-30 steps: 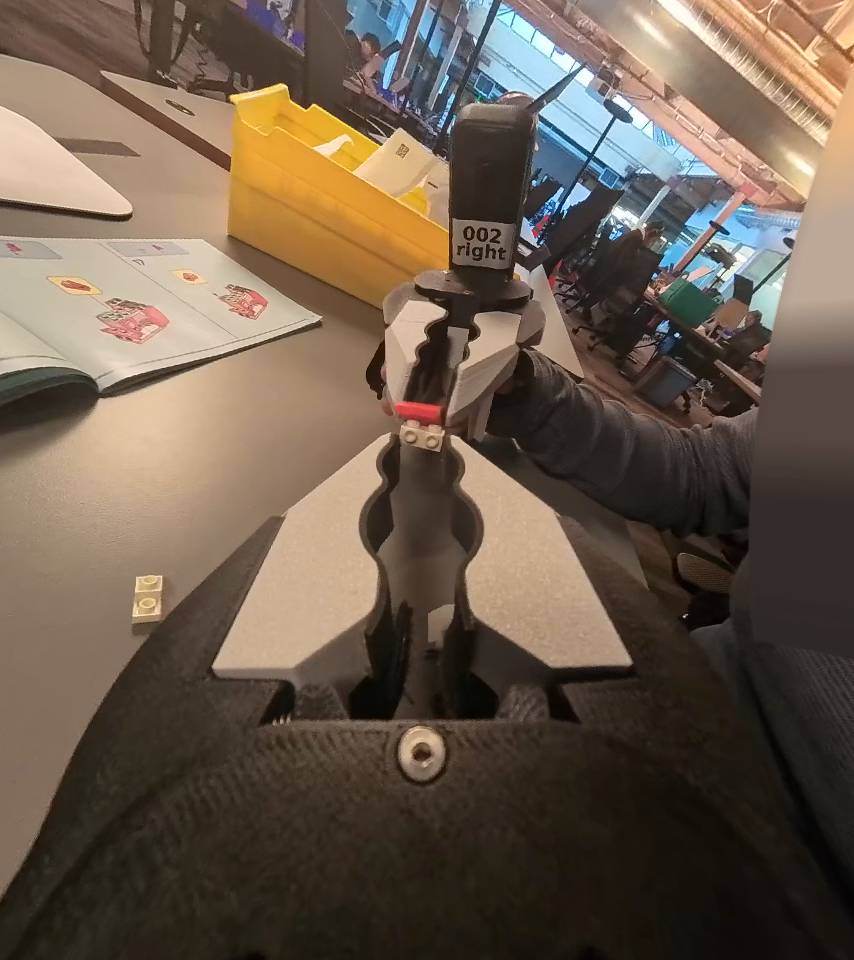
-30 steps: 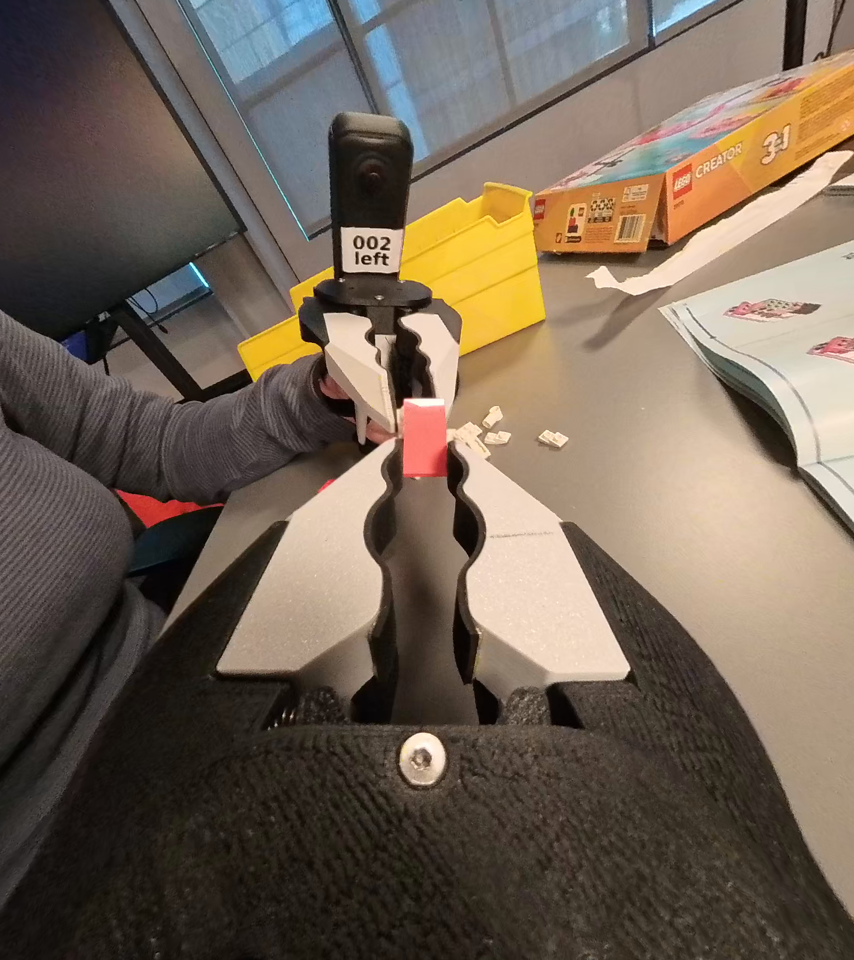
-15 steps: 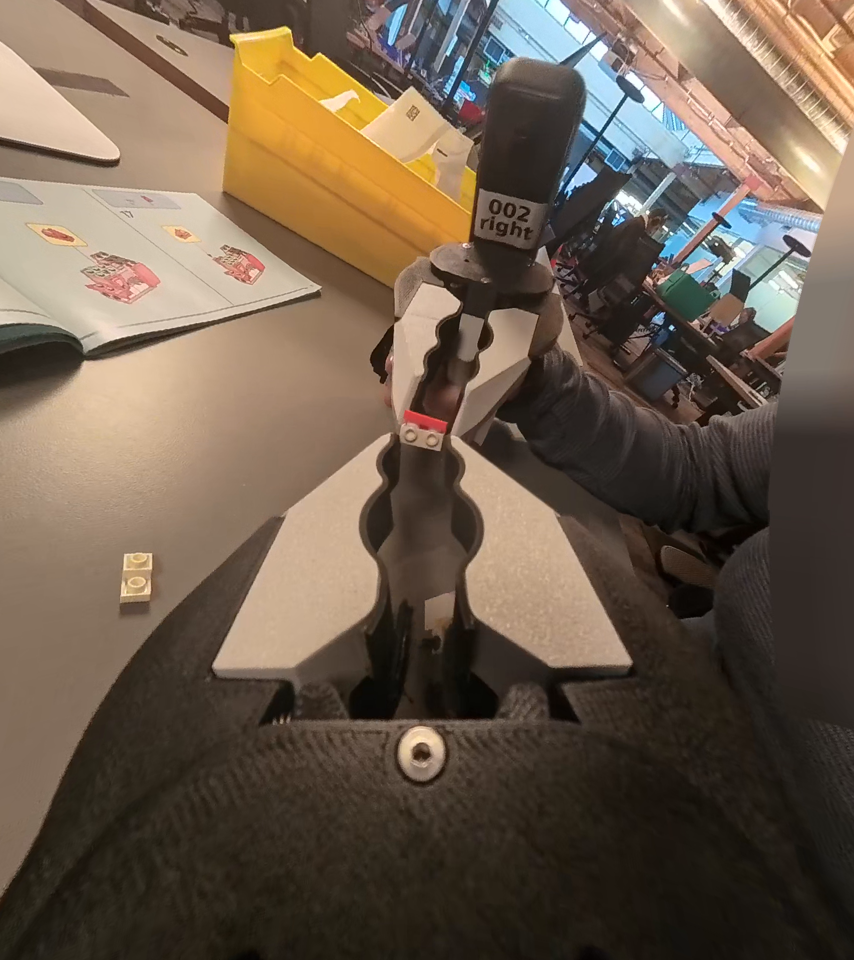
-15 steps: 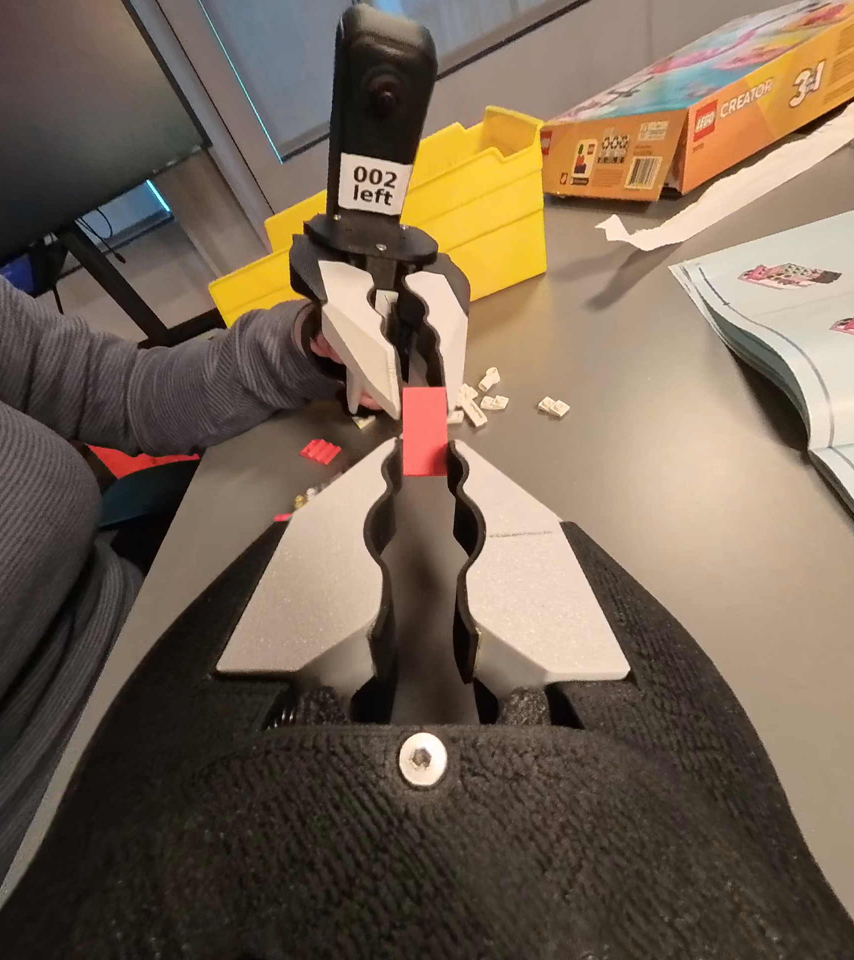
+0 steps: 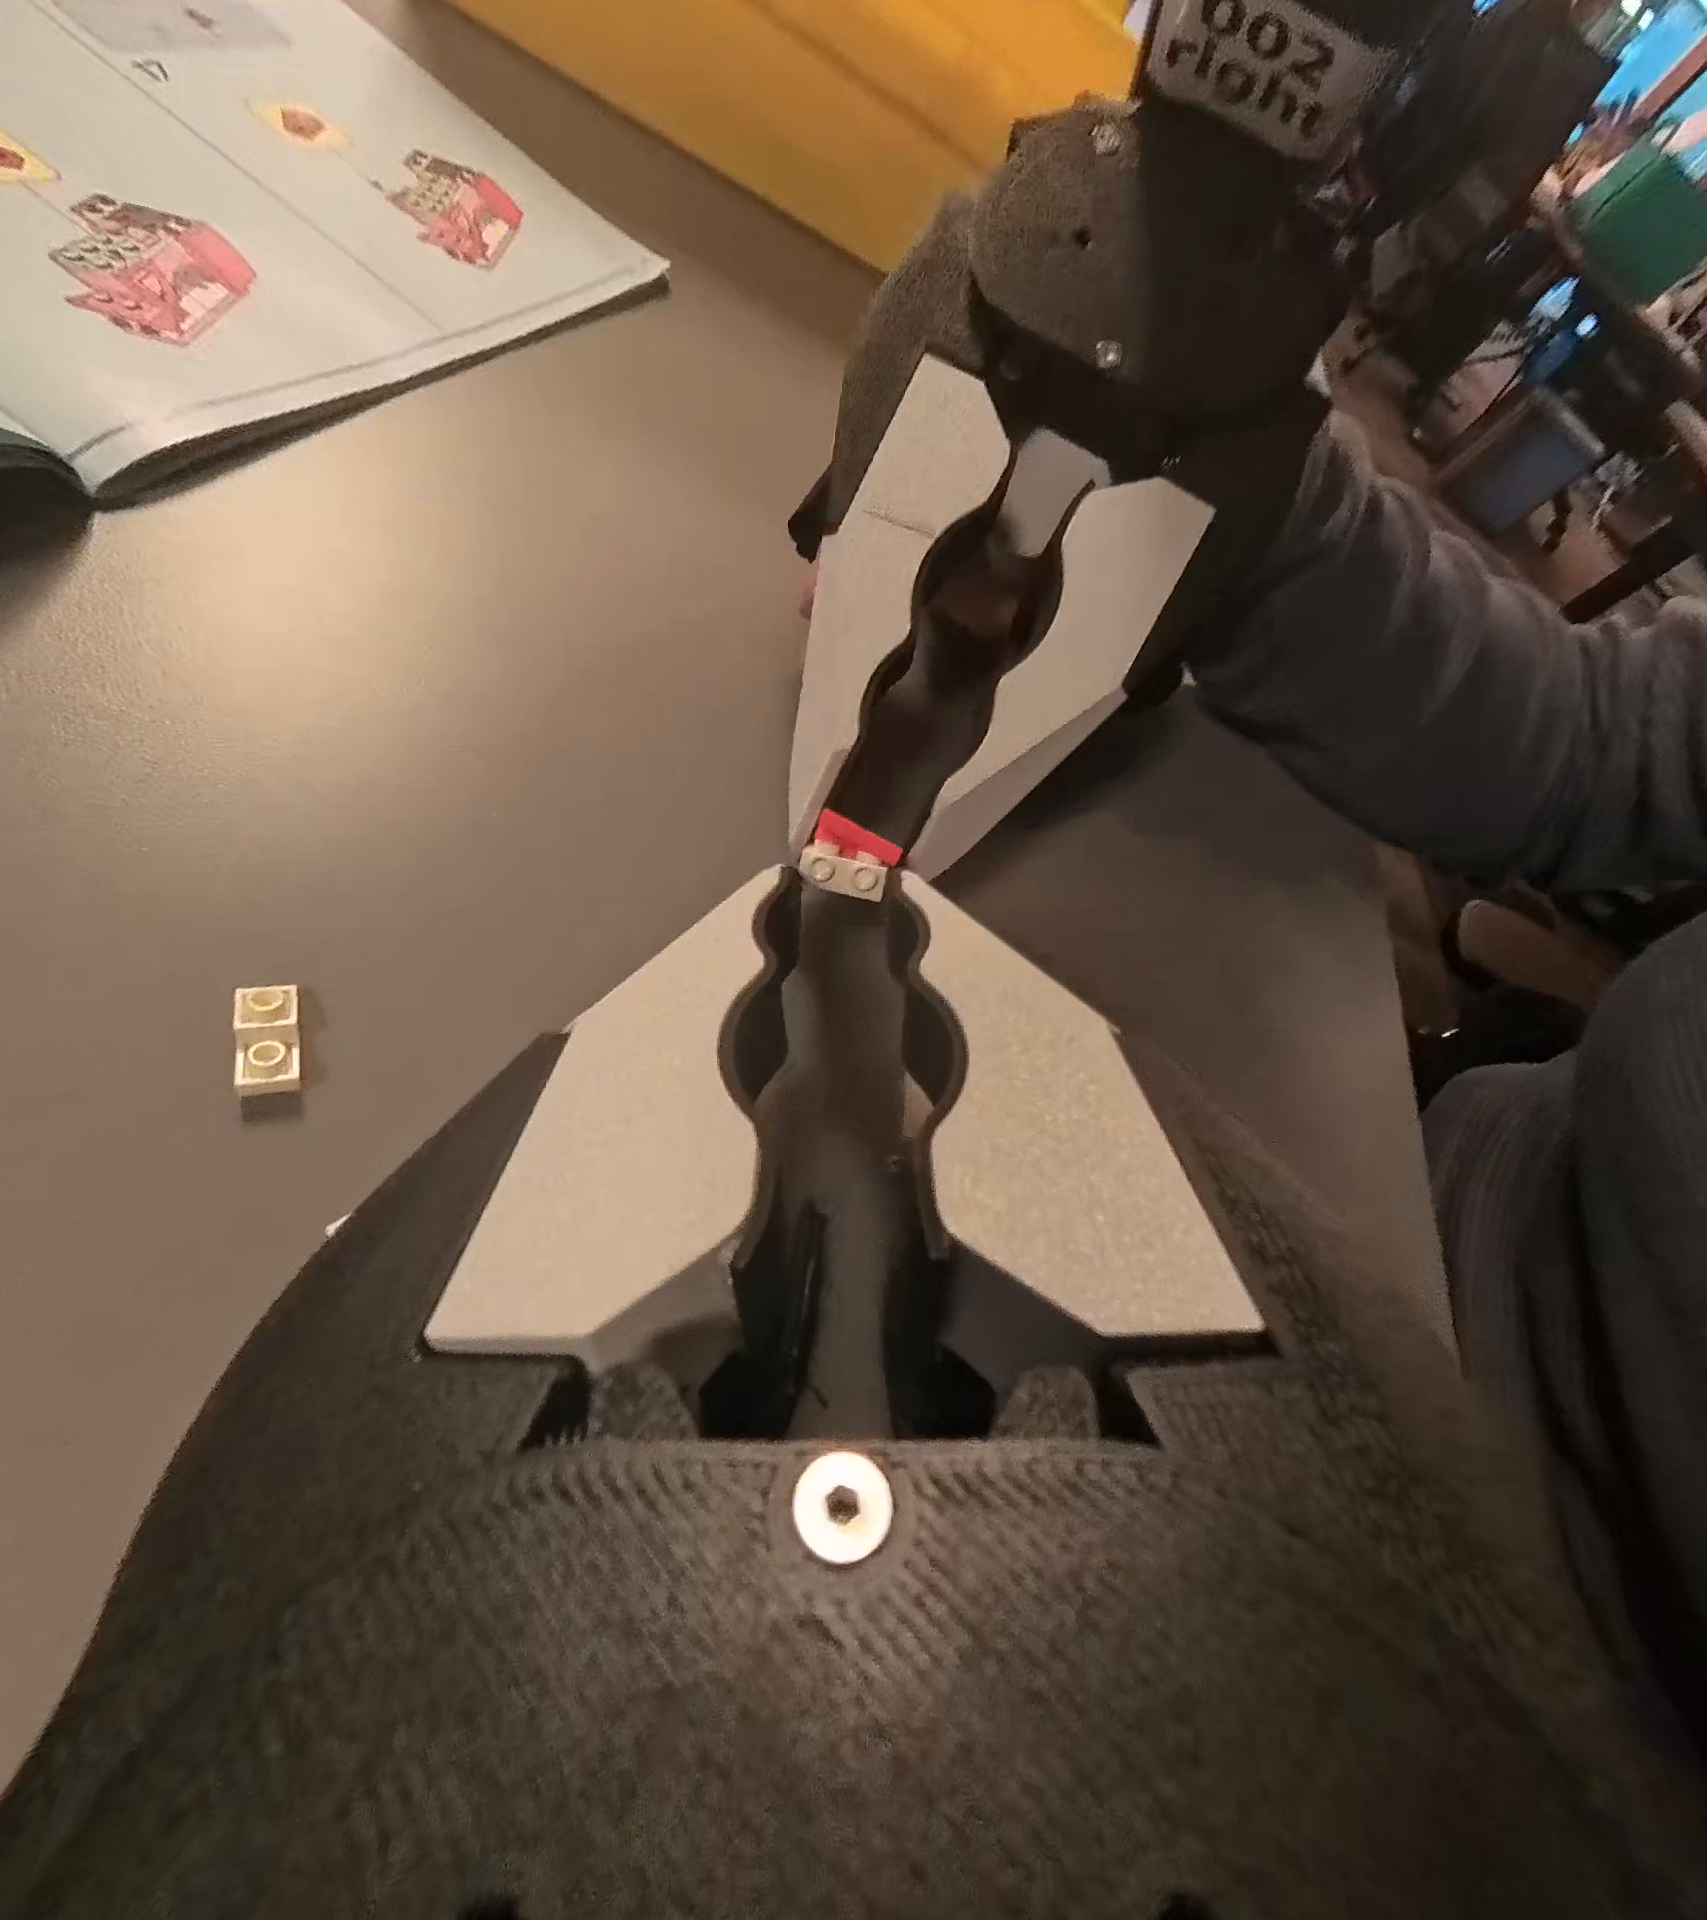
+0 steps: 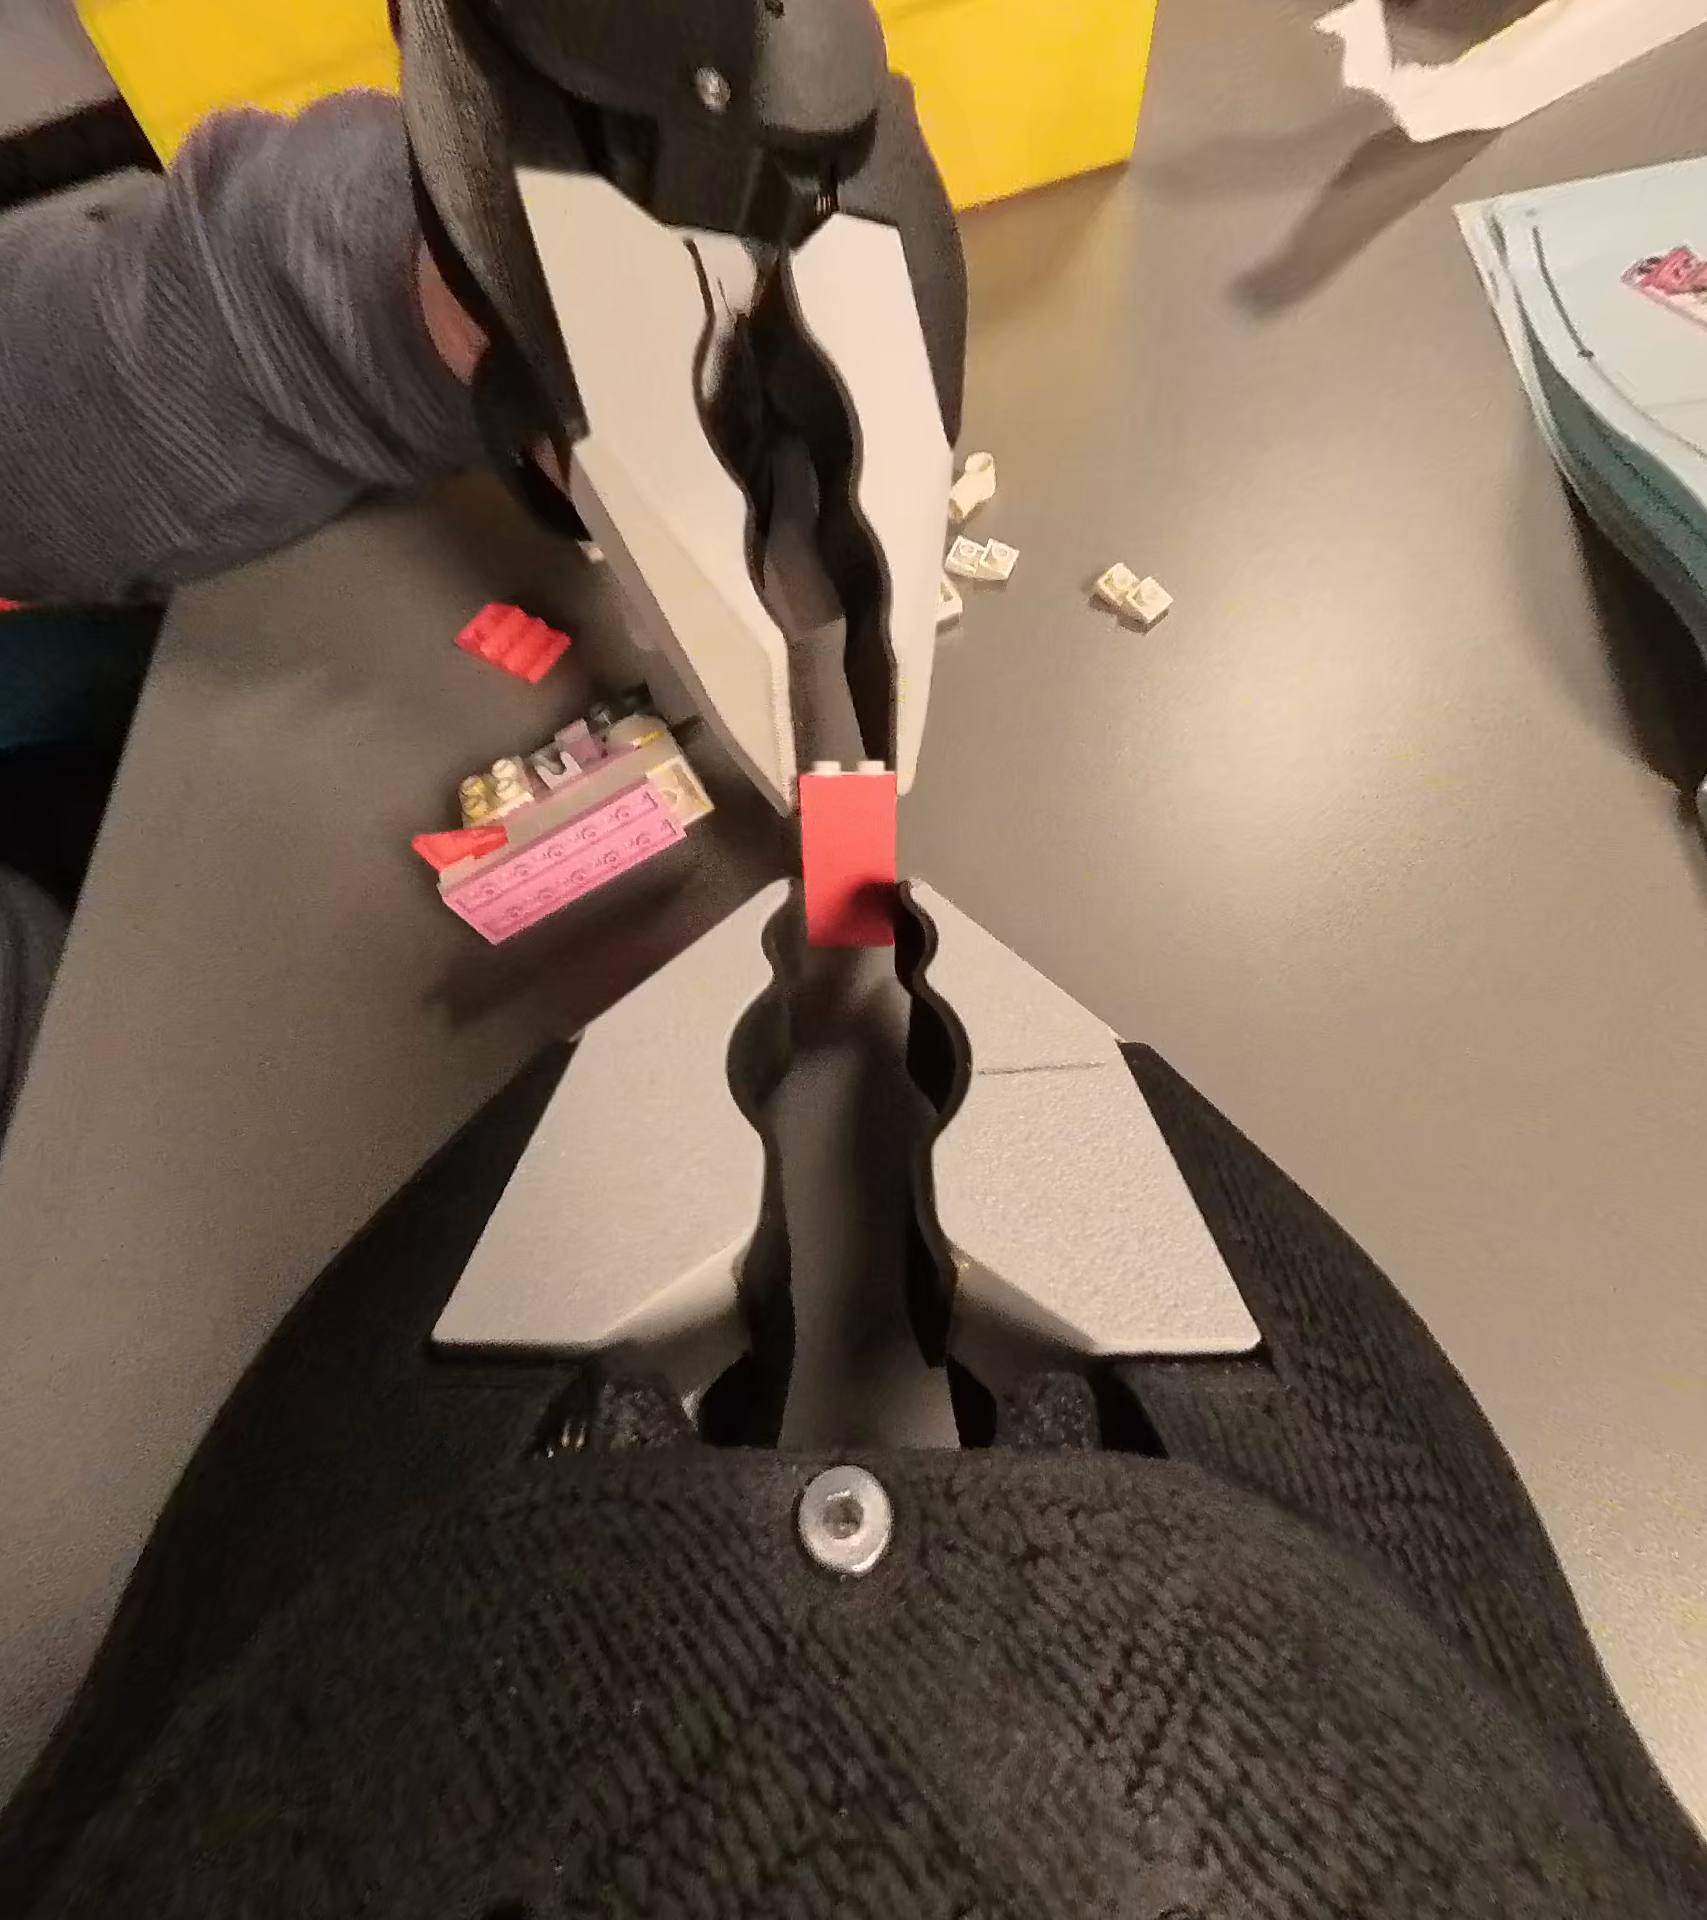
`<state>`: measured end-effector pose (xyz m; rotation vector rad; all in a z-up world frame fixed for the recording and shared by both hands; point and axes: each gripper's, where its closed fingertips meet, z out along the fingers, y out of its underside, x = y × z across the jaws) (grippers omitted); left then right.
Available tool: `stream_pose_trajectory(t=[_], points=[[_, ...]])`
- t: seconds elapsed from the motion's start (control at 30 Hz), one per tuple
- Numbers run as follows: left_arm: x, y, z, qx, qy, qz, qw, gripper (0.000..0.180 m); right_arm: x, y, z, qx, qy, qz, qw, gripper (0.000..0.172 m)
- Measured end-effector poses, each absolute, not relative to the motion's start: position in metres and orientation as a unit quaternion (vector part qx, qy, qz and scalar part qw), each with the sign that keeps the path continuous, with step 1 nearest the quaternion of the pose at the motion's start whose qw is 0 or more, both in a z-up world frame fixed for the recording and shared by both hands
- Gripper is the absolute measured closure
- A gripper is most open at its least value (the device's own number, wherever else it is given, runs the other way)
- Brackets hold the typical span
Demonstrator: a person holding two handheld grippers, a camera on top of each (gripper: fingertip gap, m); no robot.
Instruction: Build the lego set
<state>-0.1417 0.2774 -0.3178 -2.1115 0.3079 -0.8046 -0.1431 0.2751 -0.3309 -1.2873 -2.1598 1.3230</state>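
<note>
Left gripper (image 5: 844, 871) pinching white two-stud plate (image 5: 847, 871). Right gripper (image 6: 849, 899) pinching red brick (image 6: 847, 860). Pieces touching tip to tip above grey table (image 5: 309, 675). Risk: slight tilt between them, studs miss, plate slips out.

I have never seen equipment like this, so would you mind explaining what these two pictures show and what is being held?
A person holds a two-finger gripping tool in each hand; each tool carries a camera looking along its fingers. One picture comes from the left tool, the other from the right tool, and each shows the other tool opposite. The left tool grips a small white two-stud brick; the right tool grips a red rectangular brick. The two bricks meet end to end. On the grey table lie a pink-based partial brick build, loose white pieces, a red ridged piece, an open instruction booklet and a yellow plastic bin.
</note>
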Motion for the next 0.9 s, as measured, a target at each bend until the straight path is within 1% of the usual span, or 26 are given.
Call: stream_pose_trajectory(t=[0.3, 0.63, 0.9], points=[[-0.135, 0.272, -0.33, -0.859, 0.174, -0.276, 0.394, 0.166, -0.14, 0.271, -0.342, -0.443, -0.775, 0.426, 0.144, 0.156], [-0.135, 0.272, -0.331, -0.86, 0.173, -0.278, 0.392, 0.165, -0.139, 0.271, -0.341, -0.446, -0.773, 0.427, 0.143, 0.156], [-0.134, 0.272, -0.332, -0.86, 0.175, -0.279, 0.39, 0.165, -0.138, 0.271, -0.34, -0.449, -0.769, 0.435, 0.138, 0.151]])
